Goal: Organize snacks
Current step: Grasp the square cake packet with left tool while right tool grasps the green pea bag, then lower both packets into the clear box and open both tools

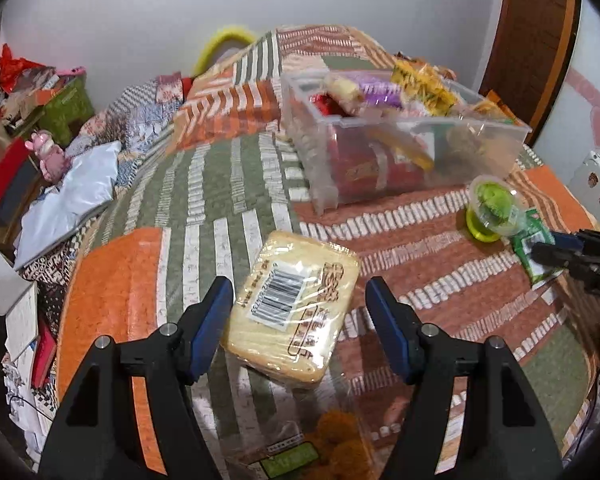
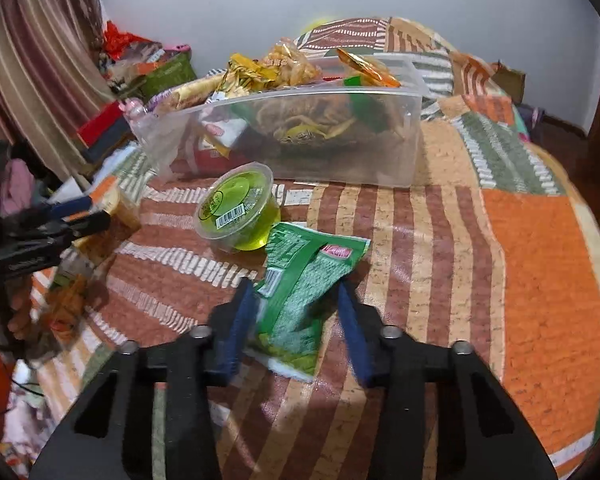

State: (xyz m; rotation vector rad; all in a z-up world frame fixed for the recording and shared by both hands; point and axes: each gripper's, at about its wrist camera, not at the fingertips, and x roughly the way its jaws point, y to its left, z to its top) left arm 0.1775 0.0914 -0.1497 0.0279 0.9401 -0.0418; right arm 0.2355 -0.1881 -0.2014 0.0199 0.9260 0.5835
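Although your clear plastic bin [image 1: 416,160] on the bed [image 2: 540,264] already holds a heap of snack packets, several are still out: the wrapped biscuit pack [image 1: 294,304], the green jelly cup [image 2: 236,208], the green snack packet [image 2: 304,300] and a bag of orange-brown snacks [image 1: 336,440] at the near edge. Your left hand-held gripper [image 1: 300,324] is spread wide, low over the biscuit pack, fingers either side without touching. Your right hand-held gripper [image 2: 296,320] is also open, straddling the green packet.
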